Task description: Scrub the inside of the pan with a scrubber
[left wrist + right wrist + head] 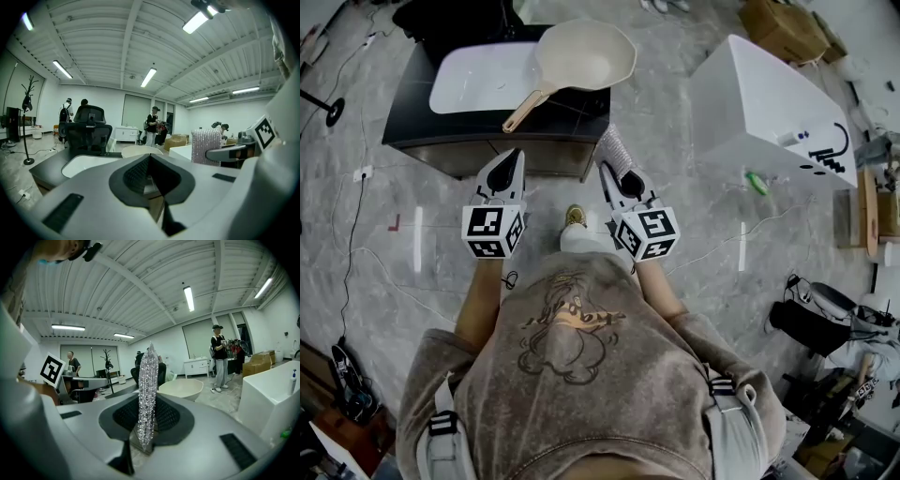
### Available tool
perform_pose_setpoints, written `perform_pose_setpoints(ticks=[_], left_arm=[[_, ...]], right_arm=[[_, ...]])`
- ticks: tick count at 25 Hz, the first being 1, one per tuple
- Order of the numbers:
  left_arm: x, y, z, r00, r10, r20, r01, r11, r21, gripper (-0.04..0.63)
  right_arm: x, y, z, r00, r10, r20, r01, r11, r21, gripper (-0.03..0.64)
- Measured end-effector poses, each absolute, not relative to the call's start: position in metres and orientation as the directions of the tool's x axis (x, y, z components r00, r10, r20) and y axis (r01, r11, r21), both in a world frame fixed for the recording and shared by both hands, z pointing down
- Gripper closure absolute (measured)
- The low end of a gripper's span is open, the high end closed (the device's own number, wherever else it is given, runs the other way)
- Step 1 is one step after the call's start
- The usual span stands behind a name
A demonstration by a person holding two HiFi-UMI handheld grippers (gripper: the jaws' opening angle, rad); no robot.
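Observation:
A cream pan (587, 56) with a tan handle (526, 110) rests on a low dark table (412, 122), partly over a white sink basin (473, 80). The pan's bowl (180, 389) also shows ahead in the right gripper view. My right gripper (607, 172) is shut on a sparkly silver scrubber (617, 150), which stands upright between the jaws as a thin glittering strip (147, 394). My left gripper (516, 156) is shut with nothing in it. Both grippers hover side by side just short of the table's near edge. From the left gripper view the scrubber (206, 145) shows at right.
A large white box-like unit (773, 108) stands on the floor at right, with a small green item (757, 183) beside it. Cables run across the grey tiled floor. A black office chair (89, 133) stands behind the table. Several people stand at the room's far side.

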State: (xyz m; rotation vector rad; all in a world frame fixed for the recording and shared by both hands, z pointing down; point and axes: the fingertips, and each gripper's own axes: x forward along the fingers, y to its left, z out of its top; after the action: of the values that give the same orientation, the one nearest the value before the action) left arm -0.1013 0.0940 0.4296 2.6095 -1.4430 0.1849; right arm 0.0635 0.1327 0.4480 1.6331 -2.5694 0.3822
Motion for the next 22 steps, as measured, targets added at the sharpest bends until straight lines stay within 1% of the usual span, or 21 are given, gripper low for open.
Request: perform_pose_setpoints(ticks=[7,15,22], left_arm=[[-0.084,0.027,0.424,0.481,-0.864,0.147,-0.877,-0.477,0.062,0.577],[-0.068,-0.03,0.424,0.448,-0.879,0.163,-0.893,-0.448,0.041,0.577],[-0.066,-0.066,0.426,0.452,-0.872,0.187,-0.89,-0.455,0.027,0.577]], right_arm=[[0.092,0.062,0.445,-0.453,-0.868,0.203,-0.89,0.429,-0.153,0.537],[0.114,0.002,0.448,-0.488,-0.846,0.216,-0.872,0.462,-0.16,0.537],[0.115,-0.035,0.455,-0.503,-0.835,0.224,-0.863,0.471,-0.182,0.537]])
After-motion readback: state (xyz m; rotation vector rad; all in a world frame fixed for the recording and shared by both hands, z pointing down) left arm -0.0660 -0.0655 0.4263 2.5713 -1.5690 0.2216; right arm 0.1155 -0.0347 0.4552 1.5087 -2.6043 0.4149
